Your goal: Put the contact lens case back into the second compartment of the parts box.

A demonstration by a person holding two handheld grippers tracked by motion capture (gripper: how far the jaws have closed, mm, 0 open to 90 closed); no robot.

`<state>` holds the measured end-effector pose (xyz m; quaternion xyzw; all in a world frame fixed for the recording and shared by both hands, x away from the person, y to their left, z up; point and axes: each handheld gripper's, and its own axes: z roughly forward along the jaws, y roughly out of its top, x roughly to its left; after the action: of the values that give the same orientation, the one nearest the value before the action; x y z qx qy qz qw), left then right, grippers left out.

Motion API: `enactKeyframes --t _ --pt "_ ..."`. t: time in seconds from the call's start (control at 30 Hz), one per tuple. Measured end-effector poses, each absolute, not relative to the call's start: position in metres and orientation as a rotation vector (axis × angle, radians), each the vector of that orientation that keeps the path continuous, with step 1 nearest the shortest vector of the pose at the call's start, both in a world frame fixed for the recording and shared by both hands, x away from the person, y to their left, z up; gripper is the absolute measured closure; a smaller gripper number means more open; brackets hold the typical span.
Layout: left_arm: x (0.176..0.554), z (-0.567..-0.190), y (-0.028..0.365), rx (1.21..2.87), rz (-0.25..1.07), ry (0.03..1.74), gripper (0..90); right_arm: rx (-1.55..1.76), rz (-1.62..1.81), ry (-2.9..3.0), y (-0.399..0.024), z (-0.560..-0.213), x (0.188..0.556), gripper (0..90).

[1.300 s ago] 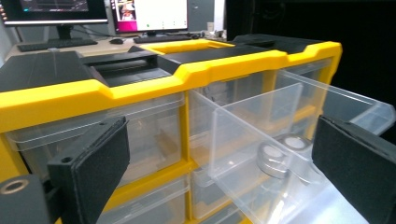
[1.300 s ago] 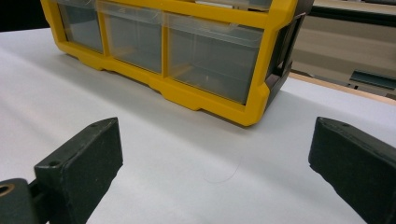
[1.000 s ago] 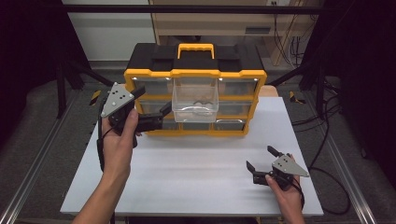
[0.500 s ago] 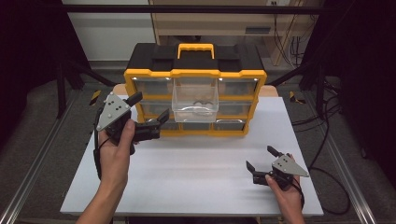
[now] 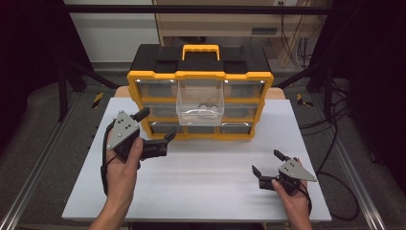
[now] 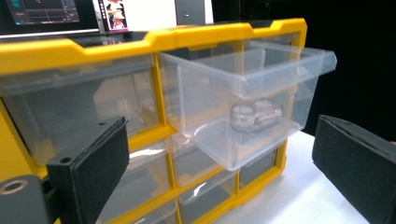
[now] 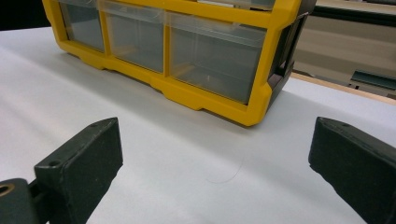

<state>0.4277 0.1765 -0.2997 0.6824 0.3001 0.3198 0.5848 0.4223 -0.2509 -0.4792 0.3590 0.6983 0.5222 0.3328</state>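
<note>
Table (image 5: 201,191), white top, seen from above w/ a yellow-and-black drawer organizer (image 5: 200,75) standing at its far edge, black lid and yellow carry handle (image 5: 201,50) on top. Organizer front has rows of clear plastic drawers; the top-middle drawer (image 5: 200,101) is pulled out toward the person and hangs open, others look closed. Inside the open drawer lies a small grey metal part (image 6: 254,114), resting on the drawer floor; exact type of part can't be told through the plastic. Left gripper (image 5: 156,128) is held up in the person's left hand (image 5: 122,167), just in front of the organizer's lower-left drawers, jaws spread wide w/ nothing between them, grey three-cornered plate on top. In left gripper view the two black jaws stand far apart at the bottom corners, the open drawer between and beyond them, not touching. Right gripper (image 5: 268,165) sits low near the table's near-right corner in the right hand (image 5: 293,199), well apart from the organizer, jaws also wide and empty. Right gripper view looks across bare tabletop to the organizer's lower-right corner (image 7: 259,109), approx. centred between its jaws.
</note>
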Motion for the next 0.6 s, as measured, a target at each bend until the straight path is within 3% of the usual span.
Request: enactKeyframes --t 0.6 --pt "0.423 -0.358 0.171 1.669 0.686 0.746 3.6 0.935 1.364 1.828 -0.250 -0.479 0.422 3.2"
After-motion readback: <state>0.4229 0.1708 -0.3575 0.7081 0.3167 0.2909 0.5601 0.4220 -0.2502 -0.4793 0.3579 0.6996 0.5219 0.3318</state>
